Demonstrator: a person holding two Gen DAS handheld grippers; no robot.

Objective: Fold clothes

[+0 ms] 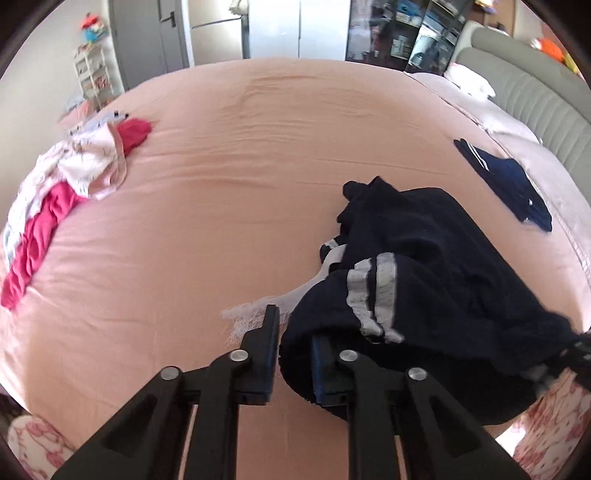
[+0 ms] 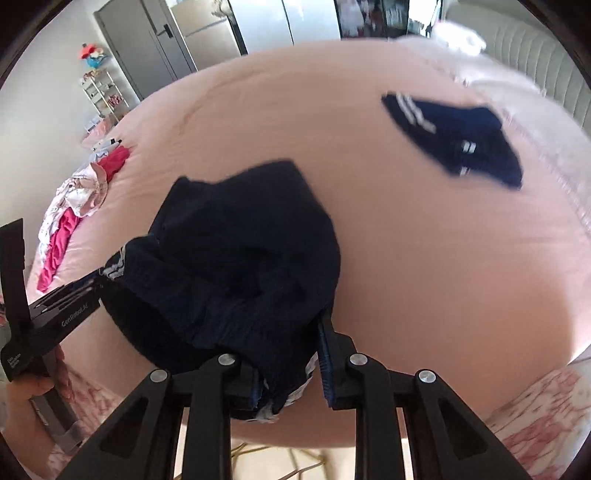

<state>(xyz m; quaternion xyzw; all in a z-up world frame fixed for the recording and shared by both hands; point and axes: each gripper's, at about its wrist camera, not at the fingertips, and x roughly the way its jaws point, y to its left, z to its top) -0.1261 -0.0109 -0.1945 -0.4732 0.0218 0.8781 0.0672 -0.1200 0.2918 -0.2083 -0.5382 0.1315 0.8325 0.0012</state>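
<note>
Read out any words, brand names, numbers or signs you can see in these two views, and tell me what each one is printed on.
"GenRobot.AI": white lettering on the side of the left gripper, seen in the right wrist view.
Small white print near the butt end of that same gripper: too small to read.
Items on the white shelf and in the dark cabinet: too blurred to read.
The dark garment and the folded navy garment show only white stripes, no lettering.
</note>
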